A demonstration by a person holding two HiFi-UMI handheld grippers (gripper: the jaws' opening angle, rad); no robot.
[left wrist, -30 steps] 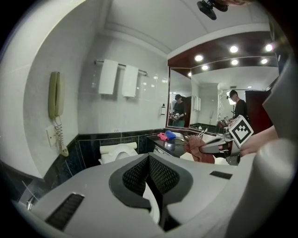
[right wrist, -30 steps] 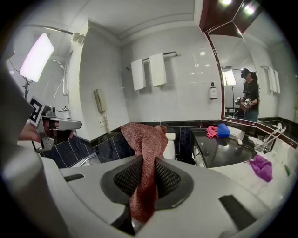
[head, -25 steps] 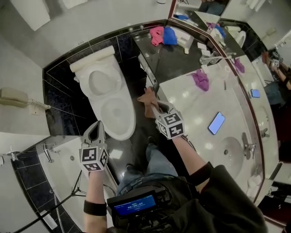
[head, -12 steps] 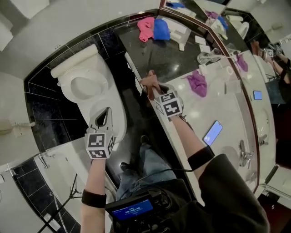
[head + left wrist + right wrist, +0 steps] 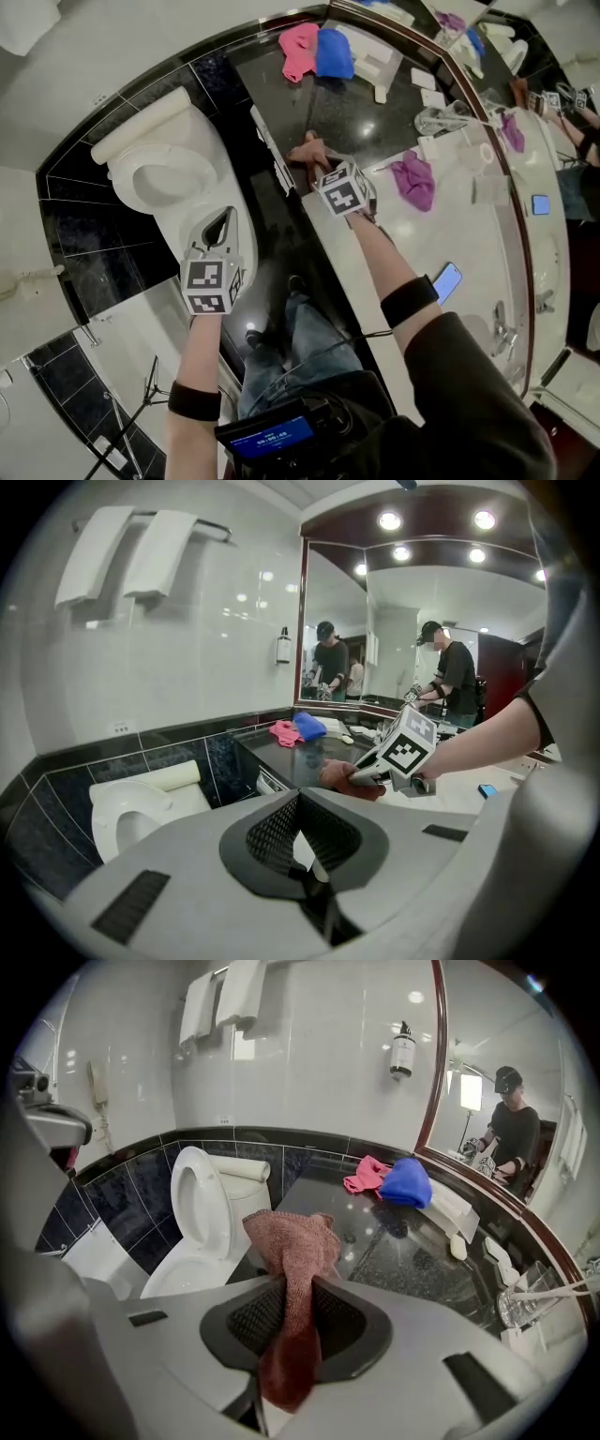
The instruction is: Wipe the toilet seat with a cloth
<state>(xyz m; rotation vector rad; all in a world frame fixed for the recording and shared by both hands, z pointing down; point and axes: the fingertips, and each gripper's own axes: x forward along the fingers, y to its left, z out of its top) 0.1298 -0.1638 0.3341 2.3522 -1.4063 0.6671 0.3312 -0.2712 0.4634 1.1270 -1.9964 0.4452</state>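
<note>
The white toilet stands at the upper left against black tiles, and it also shows in the right gripper view as the toilet with its seat and lid tipped up. My right gripper hovers over the edge of the black counter, right of the toilet, and is shut on a reddish-brown cloth. In its own view the cloth bunches above the right gripper and hangs down between the jaws. My left gripper is over the front of the bowl, shut and empty; the left gripper looks toward the cloth.
A pink cloth and a blue cloth lie at the back of the black counter. A purple cloth, a glass and a phone sit on the white vanity. White towels hang on the wall. My legs stand between toilet and vanity.
The right gripper has carried the cloth from the gap beside the toilet up to the black counter's edge. The left gripper moved from beside the bowl to over its front.
</note>
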